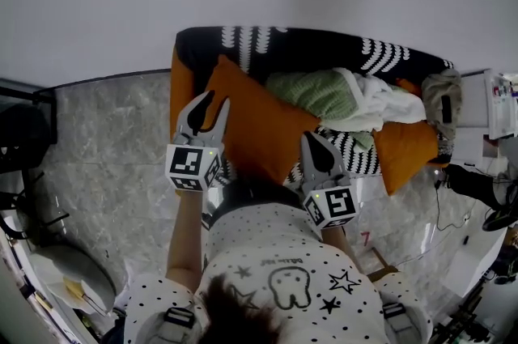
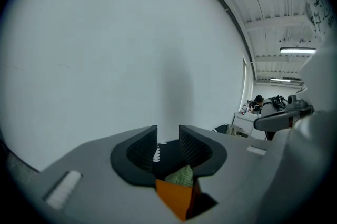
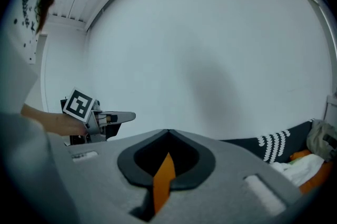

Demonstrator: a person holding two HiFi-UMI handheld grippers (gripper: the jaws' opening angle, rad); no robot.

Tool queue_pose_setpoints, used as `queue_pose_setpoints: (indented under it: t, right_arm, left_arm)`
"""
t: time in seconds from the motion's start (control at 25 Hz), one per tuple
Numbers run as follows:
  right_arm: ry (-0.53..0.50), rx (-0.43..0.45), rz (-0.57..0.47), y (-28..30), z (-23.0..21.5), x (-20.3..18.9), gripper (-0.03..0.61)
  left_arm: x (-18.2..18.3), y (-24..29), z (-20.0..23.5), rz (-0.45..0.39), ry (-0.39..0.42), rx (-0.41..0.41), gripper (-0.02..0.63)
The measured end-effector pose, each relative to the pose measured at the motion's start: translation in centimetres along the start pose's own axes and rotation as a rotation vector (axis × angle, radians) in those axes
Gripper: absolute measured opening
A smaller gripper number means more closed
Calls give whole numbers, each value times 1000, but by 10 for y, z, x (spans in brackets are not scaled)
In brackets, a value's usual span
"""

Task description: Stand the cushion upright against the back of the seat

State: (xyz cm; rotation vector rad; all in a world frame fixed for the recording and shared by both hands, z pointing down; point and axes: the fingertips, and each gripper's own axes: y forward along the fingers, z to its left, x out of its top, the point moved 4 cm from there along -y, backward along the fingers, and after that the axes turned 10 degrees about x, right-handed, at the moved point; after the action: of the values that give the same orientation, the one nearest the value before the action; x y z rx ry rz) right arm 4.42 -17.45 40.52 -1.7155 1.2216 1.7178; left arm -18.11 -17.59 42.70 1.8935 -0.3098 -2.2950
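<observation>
A large orange cushion [image 1: 259, 120] leans tilted on the sofa seat, its top corner toward the black-and-white patterned backrest [image 1: 324, 47]. My left gripper [image 1: 217, 99] is at the cushion's left edge. In the left gripper view it [image 2: 167, 130] stands open, with a corner of the orange cushion [image 2: 176, 196] low between the jaws and not pinched. My right gripper [image 1: 312, 137] is at the cushion's lower right edge. In the right gripper view it [image 3: 168, 133] has its tips together, and a fold of orange cushion fabric [image 3: 164, 178] is caught between the jaws.
A green blanket [image 1: 312, 91] and white cloth [image 1: 376, 99] are heaped on the seat to the right. A second orange cushion [image 1: 409, 148] lies at the sofa's right end. A cluttered white shelf [image 1: 502, 104] stands far right, and a dark chair [image 1: 20, 136] far left. A white wall rises behind.
</observation>
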Motion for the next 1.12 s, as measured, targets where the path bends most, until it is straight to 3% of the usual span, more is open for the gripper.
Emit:
queue_pose_setpoints:
  t: [0.28,0.52,0.92,1.12]
  right_arm:
    - [35,23,51,10,-3,-23,-2]
    - [64,34,88,24,-12,-40,-2]
    - [112,78,139,36,-4,-76,-2]
    - [127,69,175,33,-7,-89,-2]
  left_arm:
    - [-39,46,21,70,1,47,137]
    - [-75,89,50,148,42,84,183]
    - [-163,147,77,331,19,137,203]
    - [-203,172,77,404,17,126,233]
